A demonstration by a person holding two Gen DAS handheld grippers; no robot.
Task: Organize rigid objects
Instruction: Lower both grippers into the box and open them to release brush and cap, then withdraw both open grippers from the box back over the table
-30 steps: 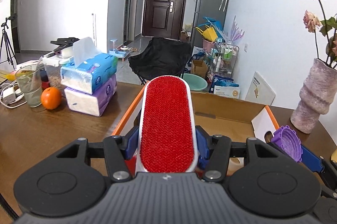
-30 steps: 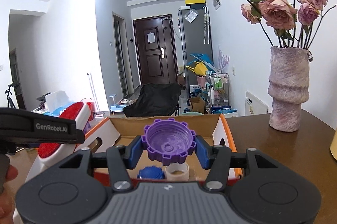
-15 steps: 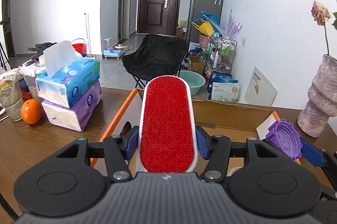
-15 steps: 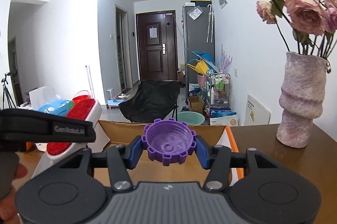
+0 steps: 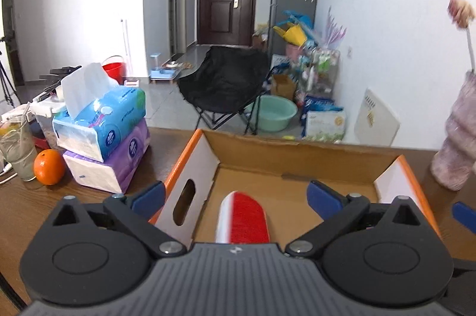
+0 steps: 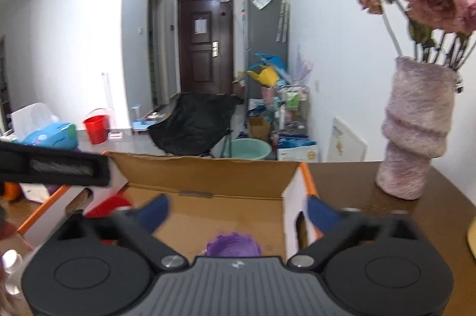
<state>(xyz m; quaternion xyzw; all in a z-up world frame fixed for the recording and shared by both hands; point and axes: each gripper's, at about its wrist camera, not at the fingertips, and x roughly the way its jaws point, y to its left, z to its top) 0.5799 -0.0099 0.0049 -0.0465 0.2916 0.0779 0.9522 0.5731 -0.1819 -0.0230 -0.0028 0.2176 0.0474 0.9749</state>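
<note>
A cardboard box (image 5: 285,148) with orange edges lies open on the wooden table. My left gripper (image 5: 236,195) hangs over it, its jaws opening wide, nothing pressed between them. Below it the red lint brush (image 5: 245,222) with a white rim is dropping into the box, blurred. My right gripper (image 6: 238,212) is over the same box (image 6: 208,168), jaws also opening and holding nothing. The purple toothed cap (image 6: 233,246) is falling under it, partly hidden by the gripper body. The brush shows as a red blur (image 6: 111,204) at the left.
Two stacked tissue packs (image 5: 104,134), an orange (image 5: 49,167) and a glass (image 5: 16,146) stand left of the box. A pink vase (image 6: 416,131) with dried roses stands to its right. The left gripper's black body (image 6: 53,165) crosses the right wrist view.
Both grippers moved forward over the box and opened. The red brush left the left jaws and the purple cap left the right jaws; both are dropping into the box.
</note>
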